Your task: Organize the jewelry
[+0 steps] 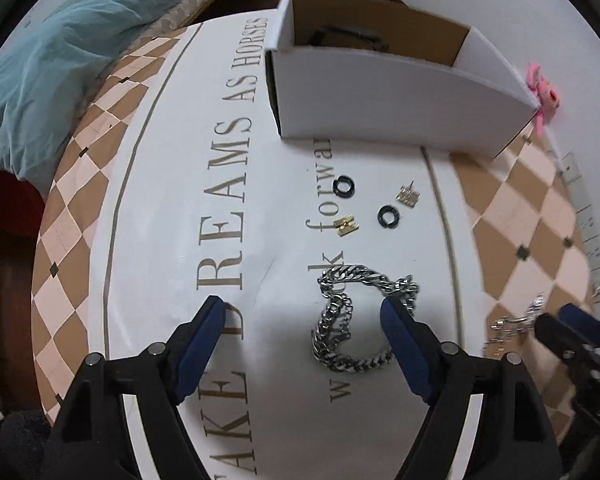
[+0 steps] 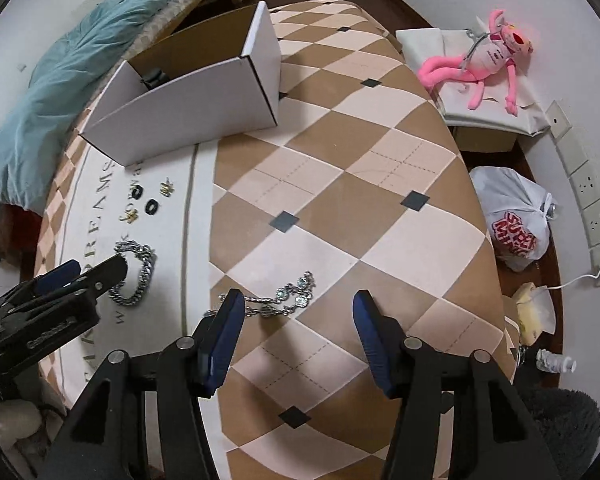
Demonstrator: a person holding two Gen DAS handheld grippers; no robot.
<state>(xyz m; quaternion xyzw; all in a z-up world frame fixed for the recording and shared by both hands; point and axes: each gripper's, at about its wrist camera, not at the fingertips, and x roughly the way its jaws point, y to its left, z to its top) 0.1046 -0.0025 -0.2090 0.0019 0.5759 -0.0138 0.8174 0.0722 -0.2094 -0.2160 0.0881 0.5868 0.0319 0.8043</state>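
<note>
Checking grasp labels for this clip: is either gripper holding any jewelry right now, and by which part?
Nothing is held. The left gripper is open over the chain bracelet; the right gripper is open beside the crystal necklace.

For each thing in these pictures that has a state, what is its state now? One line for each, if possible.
left gripper: open, fingers on either side of the chain.
right gripper: open, holding nothing.
silver chain: lying bunched on the mat, not gripped.
crystal bracelet: lying loose on the mat.
white box: open on top, a dark item inside.
black hoop earrings: on the mat, apart.
gold earrings: on the mat, apart.

Both wrist views look down closely, sharing the white box (image 1: 400,100) (image 2: 188,108).
</note>
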